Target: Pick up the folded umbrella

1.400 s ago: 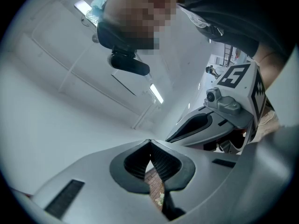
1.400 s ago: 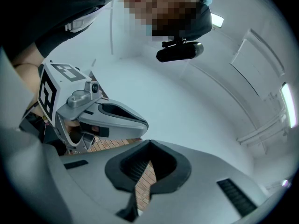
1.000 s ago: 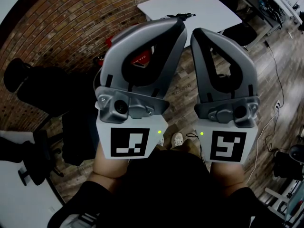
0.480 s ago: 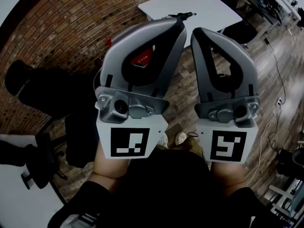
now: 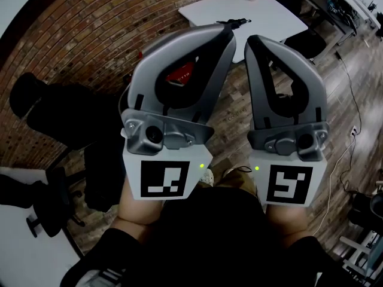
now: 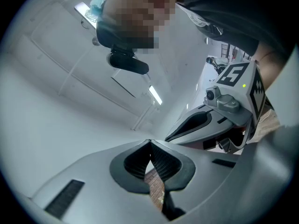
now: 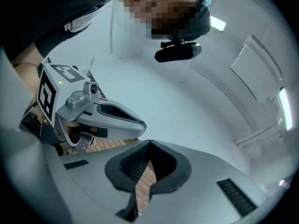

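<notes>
Comparing with a second ago, almost nothing has changed: the left gripper (image 5: 222, 34) and the right gripper (image 5: 254, 42) stay raised side by side, both closed and empty, so the pick has not begun. The thin dark thing on the white table (image 5: 269, 11) ahead is probably the folded umbrella (image 5: 236, 22), well apart from both grippers. A black chair (image 5: 54, 115) stands at the left, not in the way.

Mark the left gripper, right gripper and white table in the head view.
left gripper (image 5: 226, 33), head view, tip where its fingers meet.
right gripper (image 5: 254, 42), head view, tip where its fingers meet.
white table (image 5: 272, 14), head view, bare part of the top.
</notes>
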`<state>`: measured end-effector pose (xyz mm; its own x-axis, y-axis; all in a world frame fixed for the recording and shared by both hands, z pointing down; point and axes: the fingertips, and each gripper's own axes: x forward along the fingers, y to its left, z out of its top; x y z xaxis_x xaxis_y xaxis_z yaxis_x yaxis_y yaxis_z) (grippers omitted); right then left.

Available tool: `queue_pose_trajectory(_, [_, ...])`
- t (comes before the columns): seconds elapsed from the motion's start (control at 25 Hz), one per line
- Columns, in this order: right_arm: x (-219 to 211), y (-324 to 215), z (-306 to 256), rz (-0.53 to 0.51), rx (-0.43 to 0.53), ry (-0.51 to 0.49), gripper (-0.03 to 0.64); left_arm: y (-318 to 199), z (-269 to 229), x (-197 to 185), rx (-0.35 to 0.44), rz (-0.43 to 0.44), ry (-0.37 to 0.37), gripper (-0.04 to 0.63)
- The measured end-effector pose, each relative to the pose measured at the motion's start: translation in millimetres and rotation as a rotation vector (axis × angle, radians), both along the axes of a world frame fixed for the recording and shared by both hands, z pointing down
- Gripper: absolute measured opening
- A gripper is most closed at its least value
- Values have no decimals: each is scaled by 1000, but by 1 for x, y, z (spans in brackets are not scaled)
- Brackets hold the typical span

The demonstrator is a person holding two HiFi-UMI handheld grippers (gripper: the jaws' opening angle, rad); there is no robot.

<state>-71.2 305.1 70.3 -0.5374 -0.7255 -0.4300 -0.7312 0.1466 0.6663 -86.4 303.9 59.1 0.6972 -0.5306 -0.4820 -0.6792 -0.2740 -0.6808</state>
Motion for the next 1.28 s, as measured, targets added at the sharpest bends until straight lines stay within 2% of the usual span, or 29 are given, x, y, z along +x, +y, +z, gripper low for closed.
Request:
queue_pose_trajectory(0.56, [-17, -2, 4, -23, -10, 1, 28, -4, 1, -19, -1, -1, 17, 9])
queue_pose_trajectory(1.28, [-18, -33, 10, 3, -1, -4, 28, -41, 12, -25, -4, 19, 20, 9])
